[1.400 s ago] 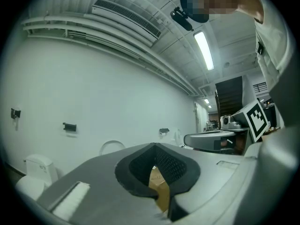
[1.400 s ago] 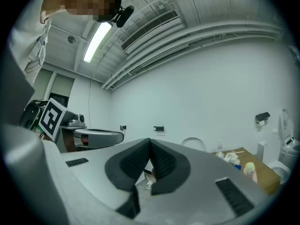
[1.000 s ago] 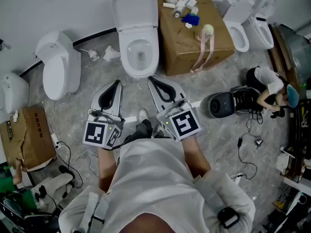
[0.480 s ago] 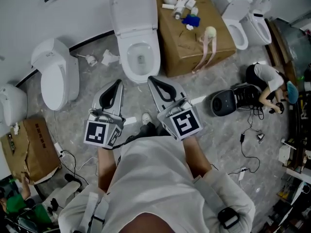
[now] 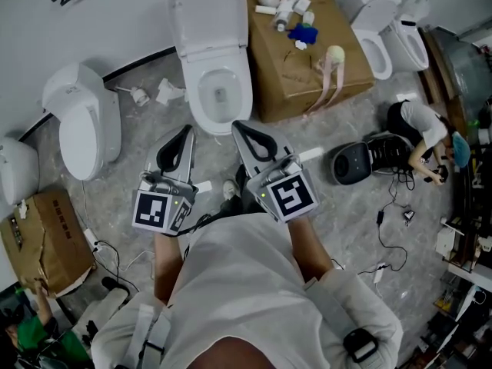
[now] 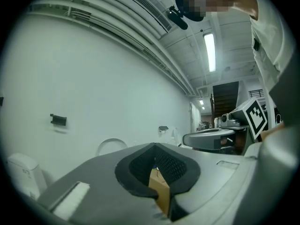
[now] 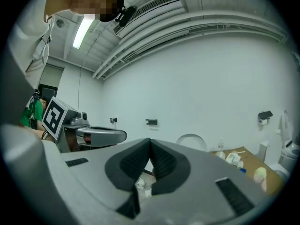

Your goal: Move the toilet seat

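Observation:
A white toilet (image 5: 220, 91) stands against the wall with its lid (image 5: 209, 18) raised and its seat ring down around the bowl. My left gripper (image 5: 184, 132) is shut and empty, just left of the bowl's front edge. My right gripper (image 5: 237, 124) is also shut and empty, its tip at the front rim. From the left gripper view the shut left gripper (image 6: 153, 146) points level toward the wall, with the raised lid (image 6: 111, 146) beyond it. In the right gripper view the shut right gripper (image 7: 150, 141) shows the lid (image 7: 191, 141) to its right.
A big cardboard box (image 5: 307, 52) with bottles and clutter stands right of the toilet. More toilets stand at the left (image 5: 81, 121) and back right (image 5: 378, 31). A crouching person (image 5: 419, 133), a round black device (image 5: 354, 164), floor cables and a small box (image 5: 42, 237) lie around.
Both grippers have moved forward toward the toilet, and the right tip now reaches the bowl's front rim. Both stay shut and empty.

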Available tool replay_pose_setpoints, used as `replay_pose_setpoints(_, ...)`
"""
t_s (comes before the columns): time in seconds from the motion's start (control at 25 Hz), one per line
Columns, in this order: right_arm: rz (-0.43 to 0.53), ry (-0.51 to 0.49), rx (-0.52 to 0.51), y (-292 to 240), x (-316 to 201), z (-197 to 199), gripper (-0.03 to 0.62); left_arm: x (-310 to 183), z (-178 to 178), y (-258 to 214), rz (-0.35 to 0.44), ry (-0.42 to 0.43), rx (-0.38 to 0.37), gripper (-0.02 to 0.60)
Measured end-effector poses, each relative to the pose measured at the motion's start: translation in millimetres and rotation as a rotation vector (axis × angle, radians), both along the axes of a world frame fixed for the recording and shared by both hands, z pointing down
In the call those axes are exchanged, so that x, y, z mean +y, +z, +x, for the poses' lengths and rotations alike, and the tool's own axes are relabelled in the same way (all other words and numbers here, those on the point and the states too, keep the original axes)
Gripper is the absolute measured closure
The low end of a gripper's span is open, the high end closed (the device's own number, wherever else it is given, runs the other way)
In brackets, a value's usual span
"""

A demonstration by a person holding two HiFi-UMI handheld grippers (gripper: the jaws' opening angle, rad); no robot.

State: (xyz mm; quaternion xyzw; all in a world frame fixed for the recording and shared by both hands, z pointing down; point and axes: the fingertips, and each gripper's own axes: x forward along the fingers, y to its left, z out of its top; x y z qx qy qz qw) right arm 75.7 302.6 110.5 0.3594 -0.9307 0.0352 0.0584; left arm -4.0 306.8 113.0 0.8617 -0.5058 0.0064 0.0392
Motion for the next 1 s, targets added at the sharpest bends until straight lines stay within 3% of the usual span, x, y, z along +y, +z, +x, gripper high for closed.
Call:
replay_pose_setpoints(0.4, -0.018, -0.049, -0.008, 11, -77, -13, 0.594, -73, -9, 13, -0.031, -0.042, -0.001, 0.580)
replay_pose_setpoints(1.0, -0.057, -0.113, -0.032, 25, -178, 5, 0.594, -169, 8, 28, -0.073, -0.090, -0.002, 0.580)
